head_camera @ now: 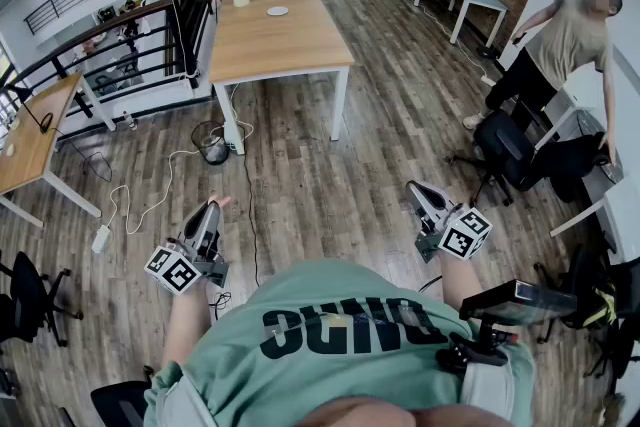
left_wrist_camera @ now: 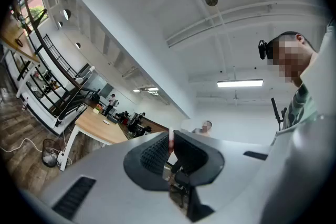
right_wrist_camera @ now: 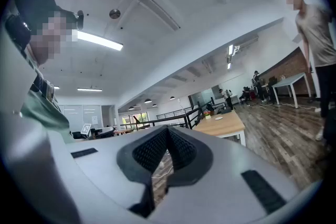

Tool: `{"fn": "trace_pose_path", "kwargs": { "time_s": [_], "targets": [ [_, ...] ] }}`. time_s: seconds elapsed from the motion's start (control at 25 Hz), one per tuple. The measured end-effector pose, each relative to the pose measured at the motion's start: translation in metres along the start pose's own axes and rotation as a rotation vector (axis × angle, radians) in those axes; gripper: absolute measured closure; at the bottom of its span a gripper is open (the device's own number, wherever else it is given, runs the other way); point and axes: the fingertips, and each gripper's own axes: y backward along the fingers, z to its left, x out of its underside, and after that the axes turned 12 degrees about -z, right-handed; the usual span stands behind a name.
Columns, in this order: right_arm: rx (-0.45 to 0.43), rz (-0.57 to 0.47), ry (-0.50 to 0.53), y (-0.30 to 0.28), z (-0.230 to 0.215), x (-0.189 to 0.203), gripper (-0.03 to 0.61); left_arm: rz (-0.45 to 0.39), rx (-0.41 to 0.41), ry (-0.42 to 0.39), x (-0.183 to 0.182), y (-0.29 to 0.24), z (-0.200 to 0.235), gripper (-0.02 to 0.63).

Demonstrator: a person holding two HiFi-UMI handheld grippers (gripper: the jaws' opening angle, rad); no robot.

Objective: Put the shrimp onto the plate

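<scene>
Head cam: high up, aimed steeply down past the wearer's shirt [head_camera: 340, 335]; wooden table [head_camera: 275, 40] far ahead. Left gripper [head_camera: 212, 210] cam: rolled, tilted up, mostly ceiling. Right gripper [head_camera: 418, 193] cam: about level. All three see that table, distant. Head and right also share the standing person [head_camera: 560, 45].

I see large dark letters across the chest of the green shirt [head_camera: 345, 327], upside down and not legible to me. Nothing else reads.

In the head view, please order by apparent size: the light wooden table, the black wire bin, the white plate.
Largest to smallest:
light wooden table
black wire bin (nearer the camera, so its true size is less sure)
white plate
</scene>
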Motion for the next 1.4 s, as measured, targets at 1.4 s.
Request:
{"fn": "trace_pose_path", "kwargs": {
  "time_s": [1.4],
  "targets": [
    [0.075, -0.021, -0.046, 0.046, -0.047, -0.02, 0.575, 0.061, 0.048, 0.018, 0.041, -0.062, -0.04, 0.583]
  ]
}}
